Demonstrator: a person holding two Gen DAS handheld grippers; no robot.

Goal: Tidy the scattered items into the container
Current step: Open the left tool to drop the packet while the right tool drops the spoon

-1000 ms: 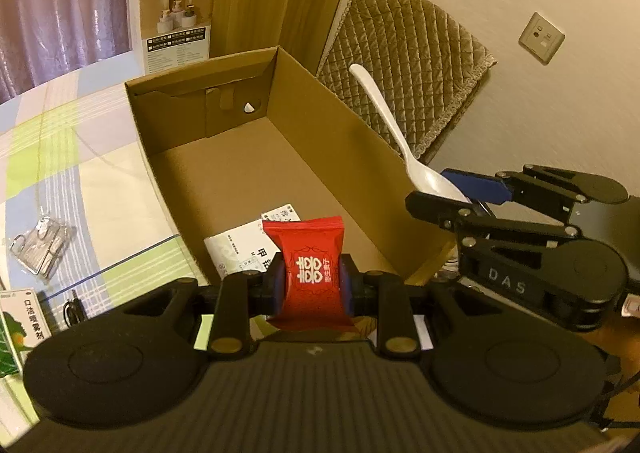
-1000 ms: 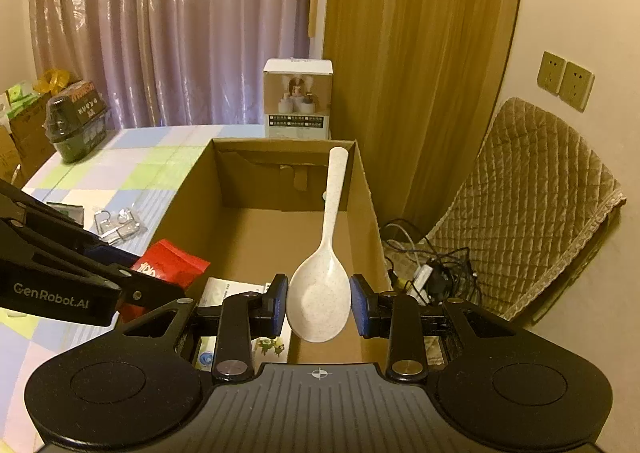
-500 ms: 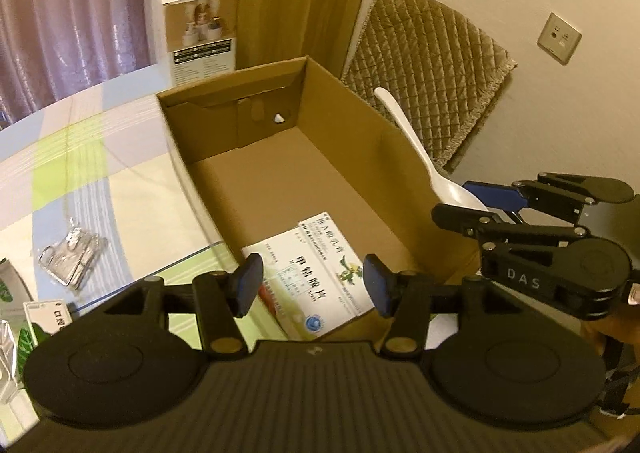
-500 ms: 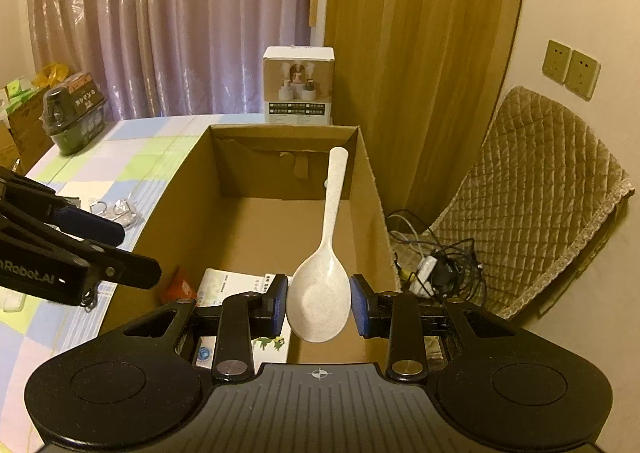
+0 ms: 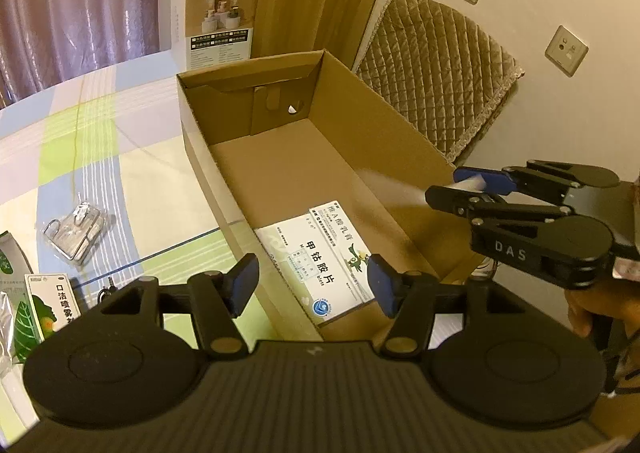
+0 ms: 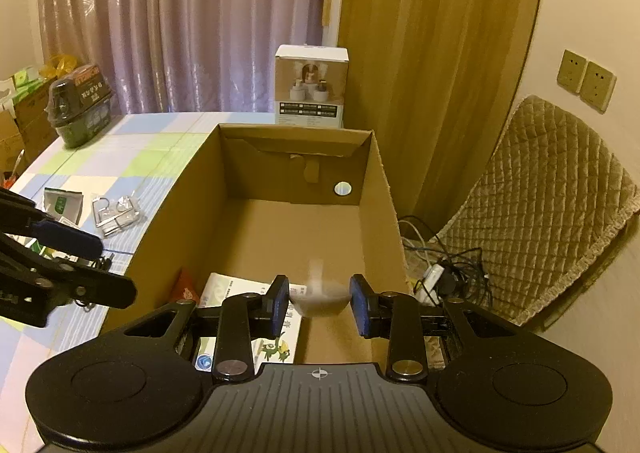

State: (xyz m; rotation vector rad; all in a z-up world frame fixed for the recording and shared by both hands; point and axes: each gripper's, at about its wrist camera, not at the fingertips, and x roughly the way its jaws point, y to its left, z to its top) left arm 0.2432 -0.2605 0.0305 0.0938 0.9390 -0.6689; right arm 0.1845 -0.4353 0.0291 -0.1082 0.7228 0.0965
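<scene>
We see our left tool (image 5: 312,285) as matte black, with blue pads on its fingers (image 5: 244,283), brass-toned screws at the linkages and a ribbed housing. Our right tool (image 6: 319,303) matches it; from the side its body reads "DAS" in pale letters.

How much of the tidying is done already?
Done: a white medicine box and a red packet lie in the cardboard box. In hand: the right gripper holds a blurred white spoon over the box; the left gripper, jaws just opened, is empty. Left: a bag of metal hooks and a green-and-white packet on the table.
</scene>
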